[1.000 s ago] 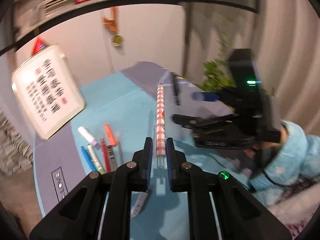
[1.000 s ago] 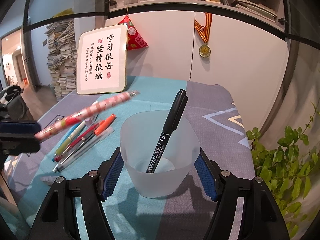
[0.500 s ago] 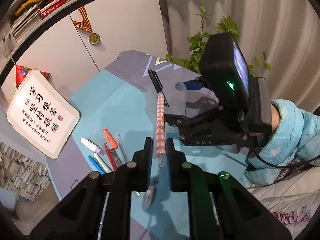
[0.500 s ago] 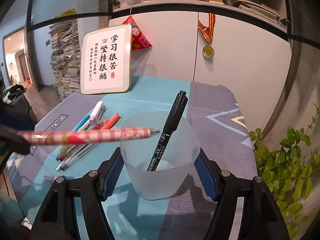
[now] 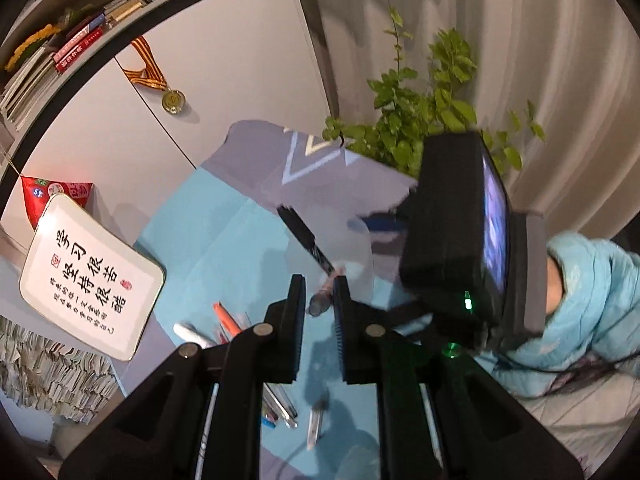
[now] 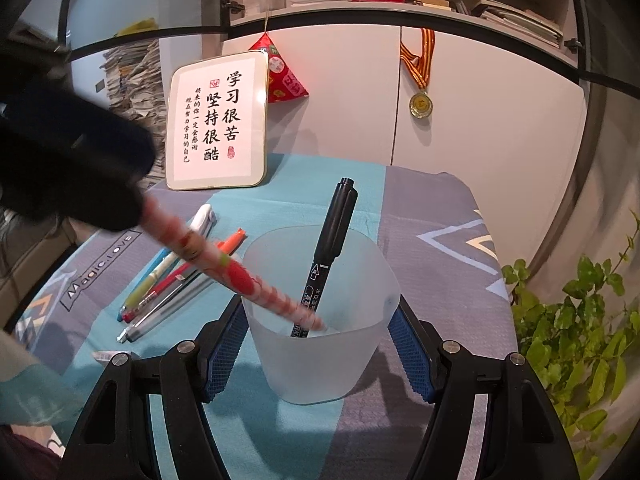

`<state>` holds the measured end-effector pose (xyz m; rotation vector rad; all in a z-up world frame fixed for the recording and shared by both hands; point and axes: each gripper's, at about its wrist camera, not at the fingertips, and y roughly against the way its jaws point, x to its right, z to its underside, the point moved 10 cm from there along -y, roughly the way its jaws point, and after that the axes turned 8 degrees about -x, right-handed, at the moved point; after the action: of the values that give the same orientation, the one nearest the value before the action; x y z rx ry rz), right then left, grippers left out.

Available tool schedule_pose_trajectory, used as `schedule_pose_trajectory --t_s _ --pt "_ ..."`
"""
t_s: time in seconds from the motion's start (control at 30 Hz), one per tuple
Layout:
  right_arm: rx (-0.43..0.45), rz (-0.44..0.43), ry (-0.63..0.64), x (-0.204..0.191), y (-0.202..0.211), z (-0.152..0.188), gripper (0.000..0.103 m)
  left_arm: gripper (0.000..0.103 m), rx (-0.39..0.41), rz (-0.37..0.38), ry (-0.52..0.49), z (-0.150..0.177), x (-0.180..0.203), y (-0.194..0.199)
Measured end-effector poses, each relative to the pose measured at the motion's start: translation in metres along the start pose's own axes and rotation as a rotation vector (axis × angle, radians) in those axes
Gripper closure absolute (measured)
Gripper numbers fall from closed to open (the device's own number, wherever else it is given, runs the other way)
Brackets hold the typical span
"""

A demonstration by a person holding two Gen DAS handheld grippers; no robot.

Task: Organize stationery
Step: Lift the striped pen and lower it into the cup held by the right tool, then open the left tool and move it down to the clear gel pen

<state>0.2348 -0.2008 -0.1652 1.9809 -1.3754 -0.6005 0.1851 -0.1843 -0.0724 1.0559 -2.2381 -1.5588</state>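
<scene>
Broadly, the cloth-covered surface (image 6: 432, 216) carries everything, and the frosted cup (image 6: 320, 344) is the landmark. The right claw (image 6: 320, 344) is clamped on the cup's sides, steadying it. The left claw (image 5: 319, 304) is closed on the checked red pen (image 6: 240, 278), whose tip has dipped inside the cup beside the black marker (image 6: 334, 240) leaning there. Left of the cup, the loose pens (image 6: 168, 280) lie in a bunch, with a framed sign (image 6: 218, 120) standing behind them.

I judge the main risk to be the pen's steep slant: released so, it could lever on the rim and tip out, or knock the marker. A hard push could also tilt the light cup. Room inside the cup looks ample; the surface's right edge lies near the cup, beside the plant (image 6: 580, 320).
</scene>
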Motion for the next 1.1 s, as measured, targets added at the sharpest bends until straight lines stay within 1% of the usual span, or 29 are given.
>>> schedule_pose_trajectory --t_s 0.1,0.23,0.4,0.57,0.6,0.63,0.67,0.7,0.83,0.97,1.1 --pt "-0.005 0.0 0.002 -0.001 -0.001 0.001 0.032 0.089 0.019 0.012 0.029 -0.006 -0.002 0.001" --pt "-0.001 -0.006 -0.007 0.001 0.0 -0.001 0.032 0.089 0.041 0.015 0.042 -0.006 -0.001 0.003" --pt "0.0 -0.002 -0.007 0.002 -0.002 0.0 0.032 0.089 0.071 0.013 0.081 0.003 -0.006 0.009" --pt "-0.001 -0.002 -0.012 0.003 -0.002 0.002 0.032 0.088 0.088 -0.009 0.153 0.022 -0.023 0.011" --pt "-0.001 -0.002 -0.012 0.003 -0.002 0.002 0.032 0.085 0.09 -0.007 0.169 0.026 -0.026 0.01" --pt "-0.002 -0.001 -0.012 0.003 -0.002 0.002 0.032 0.079 0.094 -0.004 0.191 0.031 -0.03 0.009" --pt "-0.003 0.001 -0.012 0.003 -0.002 0.002 0.032 0.075 0.097 -0.004 0.212 0.036 -0.034 0.008" --pt "-0.003 0.002 -0.011 0.002 -0.001 0.002 0.032 0.07 0.1 -0.006 0.236 0.043 -0.038 0.006" --pt "-0.005 0.006 -0.014 0.001 -0.001 0.002 0.032 0.072 0.097 -0.028 0.316 0.073 -0.051 -0.011" --pt "-0.005 0.006 -0.014 0.001 -0.001 0.002 0.032 0.072 0.083 0.0 0.348 0.095 -0.049 -0.036" --pt "-0.007 0.011 -0.016 0.002 -0.001 0.002 0.032 0.072 0.069 0.035 0.392 0.101 -0.05 -0.061"
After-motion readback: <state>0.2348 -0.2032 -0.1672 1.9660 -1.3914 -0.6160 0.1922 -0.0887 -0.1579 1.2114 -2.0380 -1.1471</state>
